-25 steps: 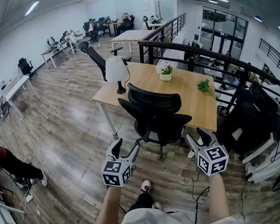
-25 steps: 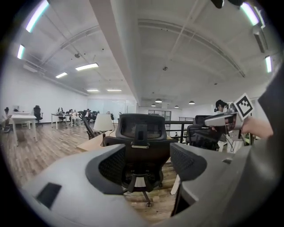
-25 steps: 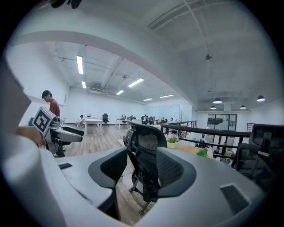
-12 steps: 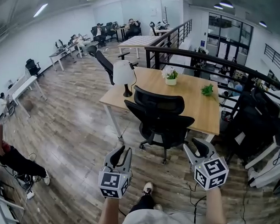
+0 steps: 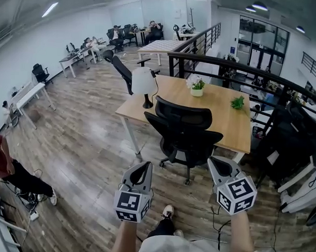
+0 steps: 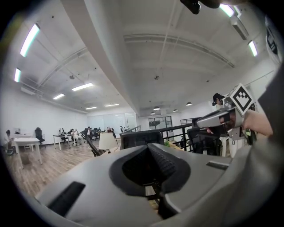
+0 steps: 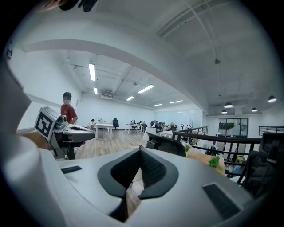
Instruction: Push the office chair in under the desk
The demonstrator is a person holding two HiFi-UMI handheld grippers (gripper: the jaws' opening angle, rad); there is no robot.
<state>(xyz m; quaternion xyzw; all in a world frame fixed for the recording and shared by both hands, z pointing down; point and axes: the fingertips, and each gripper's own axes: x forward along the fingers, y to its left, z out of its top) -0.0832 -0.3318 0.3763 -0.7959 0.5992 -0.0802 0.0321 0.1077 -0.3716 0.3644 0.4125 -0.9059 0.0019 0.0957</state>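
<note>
Just-closed empty grey grippers (image 5: 144, 167) (image 5: 215, 162); black chair (image 5: 184, 124)

The wooden desk (image 5: 220, 122) carries a lamp (image 5: 144, 81), a flowerpot (image 5: 197, 91) and a plant (image 5: 236, 103).

The left gripper (image 5: 144, 168) and right gripper (image 5: 215, 163) have just closed their jaws, seemingly on nothing.

The desk (image 5: 226, 122) top is showing pale, smooth wood; the office chair (image 5: 185, 118) is looking matt black (fabric or mesh, hard to tell); the floor (image 5: 79, 151) planks are gleaming faintly.
</note>
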